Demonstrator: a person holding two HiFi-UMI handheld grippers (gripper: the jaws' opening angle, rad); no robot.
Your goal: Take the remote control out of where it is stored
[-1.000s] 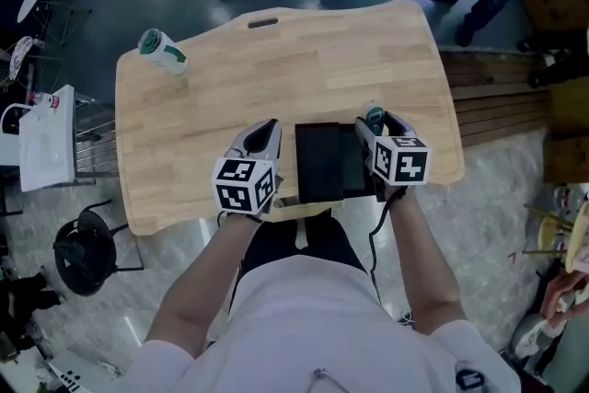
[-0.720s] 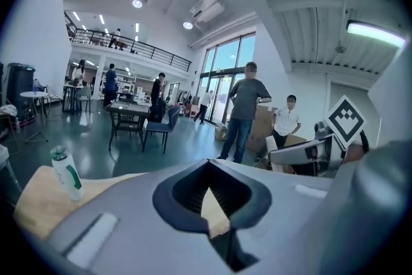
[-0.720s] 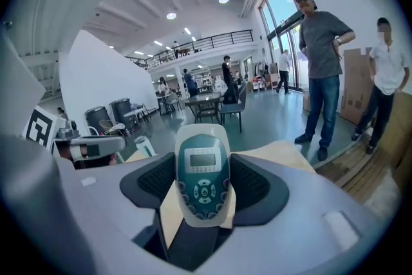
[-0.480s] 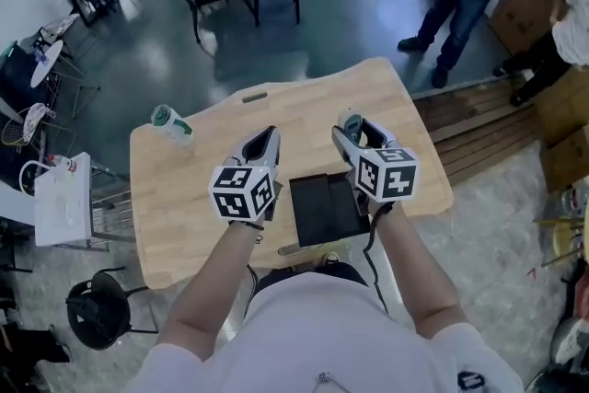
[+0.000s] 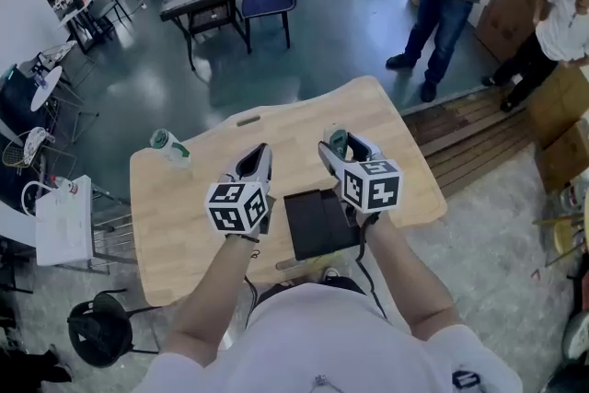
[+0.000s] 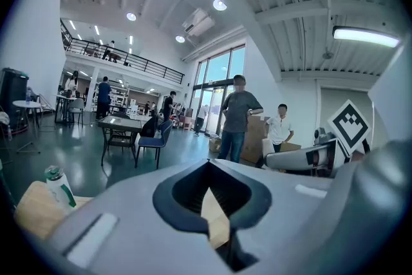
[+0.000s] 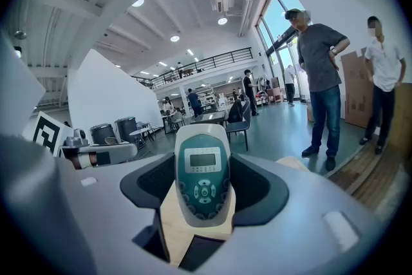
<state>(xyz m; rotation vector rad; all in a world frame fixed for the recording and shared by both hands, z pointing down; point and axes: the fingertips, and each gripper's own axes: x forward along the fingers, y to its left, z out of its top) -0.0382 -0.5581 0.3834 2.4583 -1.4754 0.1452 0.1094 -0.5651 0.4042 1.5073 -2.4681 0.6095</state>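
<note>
Remote control (image 7: 204, 185): clamped upright, keypad toward camera, between the jaws of the right gripper (image 5: 336, 147); held over the table (image 5: 184, 216), just beyond the black box (image 5: 317, 221) | left gripper (image 5: 255, 163): jaws together, nothing between them, left of the box | bottle (image 5: 169, 145): near the table's far left corner

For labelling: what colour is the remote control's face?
Dark teal on the grey-rimmed remote control; right gripper view shows best.

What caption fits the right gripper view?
Right tongs clamped on the teal remote control, wooden table below.
</note>
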